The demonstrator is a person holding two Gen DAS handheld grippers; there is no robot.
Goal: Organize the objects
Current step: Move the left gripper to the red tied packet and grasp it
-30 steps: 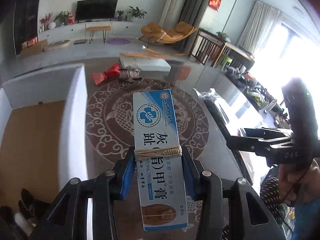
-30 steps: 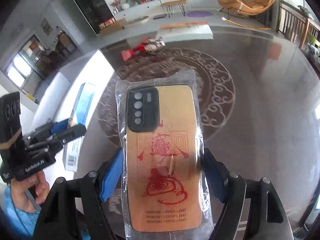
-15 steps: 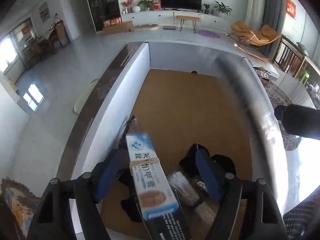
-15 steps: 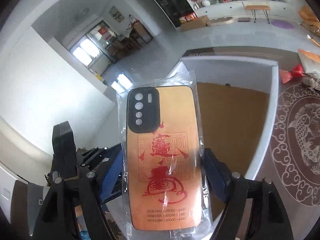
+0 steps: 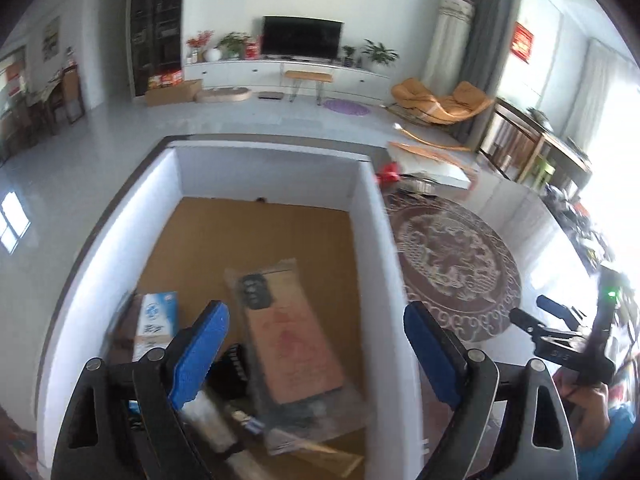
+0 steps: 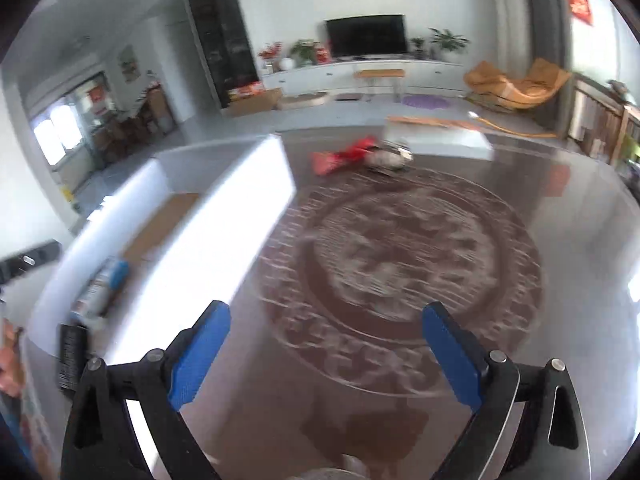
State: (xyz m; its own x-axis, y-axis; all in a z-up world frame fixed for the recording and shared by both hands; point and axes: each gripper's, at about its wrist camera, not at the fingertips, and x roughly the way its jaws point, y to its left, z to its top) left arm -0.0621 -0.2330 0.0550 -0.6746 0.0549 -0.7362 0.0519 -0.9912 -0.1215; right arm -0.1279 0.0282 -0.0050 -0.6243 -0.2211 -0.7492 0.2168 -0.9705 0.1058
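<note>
Both grippers empty, jaws opening: left gripper (image 5: 316, 344) over the white-walled, cardboard-floored box (image 5: 370, 240), right gripper (image 6: 326, 344) beside it above the patterned round mat (image 6: 400, 264). Bagged orange phone case (image 5: 292, 340) and blue-white carton (image 5: 156, 324) lie inside the box — apparently sorted there. Dark items at the box's near end — unidentifiable.

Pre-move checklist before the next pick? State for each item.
1. Left gripper empty: ok, jaws opening, nothing between the pads.
2. Right gripper empty: ok, jaws opening over the table, nothing between them.
3. Phone case in the white box: ok, lying flat in its clear bag.
4. Cream carton in the box: ok, by the left wall.
5. Next target: red packet and the bundle beside it sit at the table's far side, reachable: cannot tell.
6. Right wrist view sharp enough to aim: not ok, blurred.
</note>
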